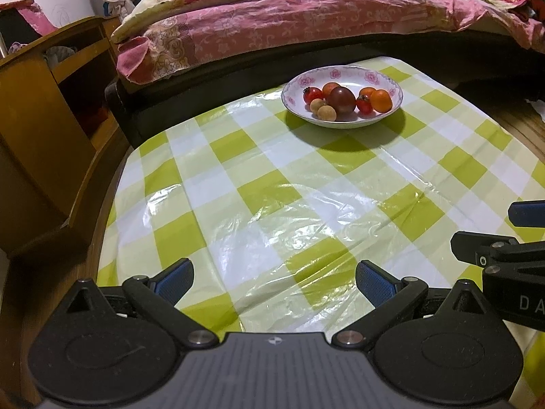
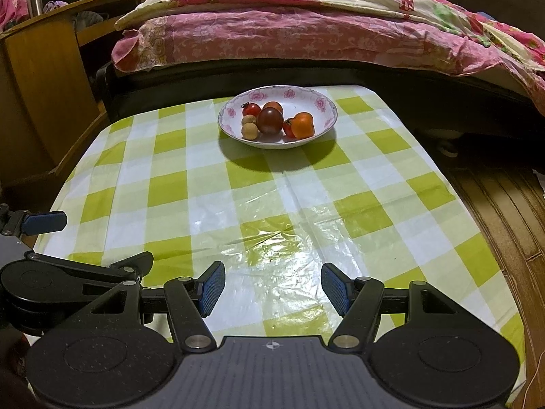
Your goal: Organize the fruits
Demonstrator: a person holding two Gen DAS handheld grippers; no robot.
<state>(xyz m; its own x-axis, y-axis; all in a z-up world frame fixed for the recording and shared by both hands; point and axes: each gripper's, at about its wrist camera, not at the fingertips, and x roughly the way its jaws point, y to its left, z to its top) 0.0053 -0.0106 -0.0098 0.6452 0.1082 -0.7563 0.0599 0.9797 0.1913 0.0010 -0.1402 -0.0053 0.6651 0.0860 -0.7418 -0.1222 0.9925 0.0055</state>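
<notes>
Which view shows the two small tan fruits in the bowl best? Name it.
The left wrist view. There both tan fruits sit unobstructed at the near left of the bowl, slightly larger and sharper. In the right wrist view they are also visible, stacked beside the dark tomato, only smaller.

Green-checked tablecloth (image 2: 170, 184) on table; pink floral quilt (image 2: 272, 30) on bed behind; wooden cabinet (image 1: 51, 129) at left.

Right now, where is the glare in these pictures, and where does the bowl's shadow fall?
Left wrist view: glare on the plastic tablecloth near the camera; the bowl throws its shadow toward the camera. Right wrist view: the same glare and shadow; the fisheye bends the table's edges.
</notes>
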